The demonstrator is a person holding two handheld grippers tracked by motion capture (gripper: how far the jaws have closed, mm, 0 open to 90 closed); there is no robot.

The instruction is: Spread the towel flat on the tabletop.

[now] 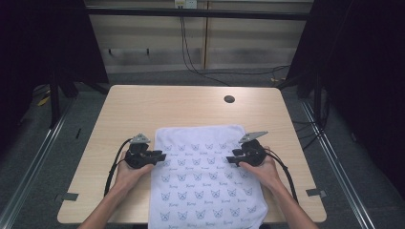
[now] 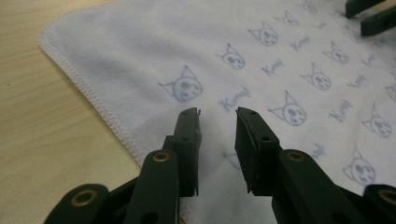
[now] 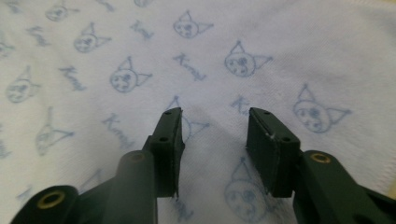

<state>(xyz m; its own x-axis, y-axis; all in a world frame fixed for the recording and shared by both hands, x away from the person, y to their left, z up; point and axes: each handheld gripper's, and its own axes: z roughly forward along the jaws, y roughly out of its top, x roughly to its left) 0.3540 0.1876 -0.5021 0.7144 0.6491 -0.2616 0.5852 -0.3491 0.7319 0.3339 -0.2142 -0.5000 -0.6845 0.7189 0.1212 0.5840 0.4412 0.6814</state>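
Note:
A white towel [image 1: 205, 176] printed with blue cat faces lies flat on the wooden table [image 1: 143, 105], its near end hanging over the front edge. My left gripper [image 1: 160, 155] rests at the towel's left edge, pointing inward. In the left gripper view the towel [image 2: 280, 56] lies under the left gripper [image 2: 218, 112], whose jaws stand apart with nothing between them. My right gripper [image 1: 232, 159] sits at the towel's right edge, pointing inward. The right gripper view shows the right gripper [image 3: 215, 112] open just over the towel [image 3: 140, 46], gripping nothing.
A round dark cable hole [image 1: 229, 99] sits in the table's far right part. Bare wood lies beyond the towel and along both its sides. The right gripper's jaw tips [image 2: 373, 14] appear across the towel in the left gripper view. Dark curtains flank the table.

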